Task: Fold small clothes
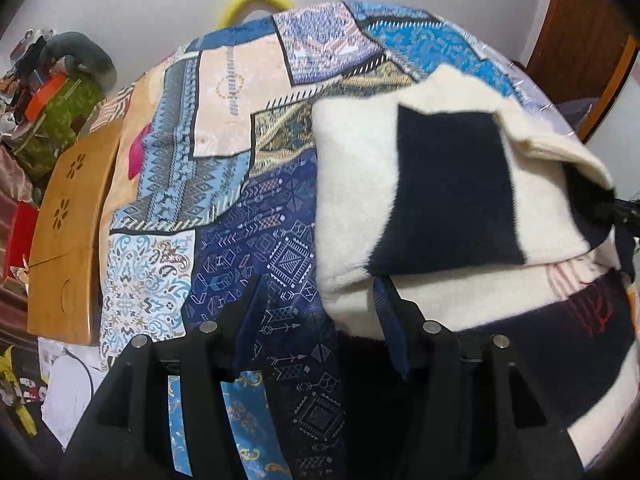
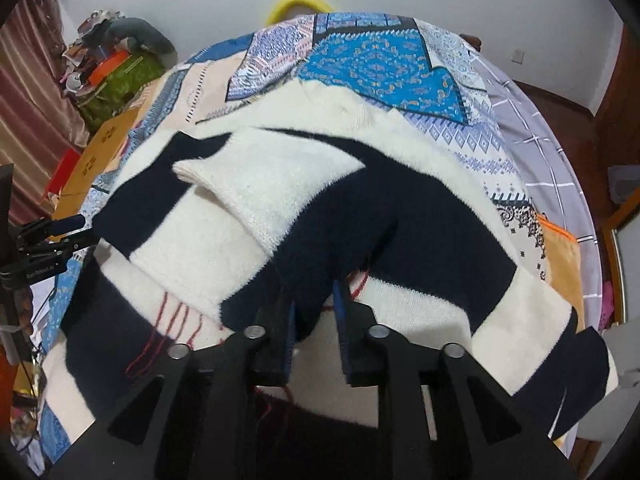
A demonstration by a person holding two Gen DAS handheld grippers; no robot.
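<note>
A cream and navy block-patterned knit sweater [image 2: 224,248] with red stitching lies on the patchwork bedspread [image 2: 376,64]. One cream sleeve [image 2: 272,176] is folded across its chest. My right gripper [image 2: 315,312] points down at the sweater's lower middle. A navy fold [image 2: 310,304] sits loosely between its slightly parted jaws, leaning on the left pad. My left gripper [image 1: 320,300] hovers open at the sweater's [image 1: 360,184] left edge. Its right finger [image 1: 386,300] touches the cream hem, and bedspread [image 1: 288,264] shows between the jaws. It also appears in the right wrist view as the left gripper [image 2: 76,232].
A wooden lap table [image 1: 68,232] lies on the bed's left side. Beyond it stands a cluttered pile with a grey plush [image 1: 80,56] and green bag. A yellow ring [image 1: 256,0] peeks over the bed's far edge. Dark wooden furniture [image 1: 580,40] stands at the right.
</note>
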